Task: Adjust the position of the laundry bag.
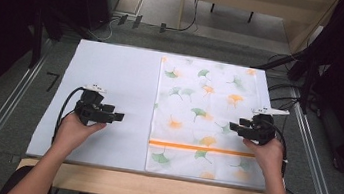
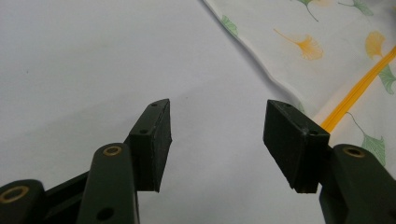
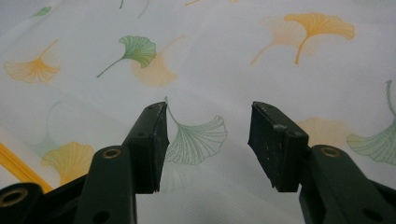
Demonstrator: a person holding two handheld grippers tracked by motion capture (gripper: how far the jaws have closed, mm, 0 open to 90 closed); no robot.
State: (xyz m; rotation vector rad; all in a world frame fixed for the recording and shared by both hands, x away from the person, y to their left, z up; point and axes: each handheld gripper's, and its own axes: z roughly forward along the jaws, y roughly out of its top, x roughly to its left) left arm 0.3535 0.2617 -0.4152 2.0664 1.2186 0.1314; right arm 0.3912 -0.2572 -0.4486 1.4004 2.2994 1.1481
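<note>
- Your left tongs (image 1: 118, 117) hover open and empty over the bare white surface (image 1: 113, 69), just beside the leaf-print cloth (image 1: 203, 111).
- The cloth lies flat on the surface's right half.
- Your right tongs (image 1: 232, 127) gape empty over it; a shallow pinch could slip or bunch the fabric.

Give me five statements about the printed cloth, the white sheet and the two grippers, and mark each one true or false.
1. The leaf-print cloth covers the right part of the white sheet. True.
2. The left gripper is clamped on the cloth's edge. False: its jaws stand open over the bare white sheet, beside the cloth.
3. An orange stripe crosses the cloth near the person's side. True.
4. The right gripper is over the cloth with its jaws open. True.
5. The cloth is crumpled in a heap. False: it lies spread flat.
</note>
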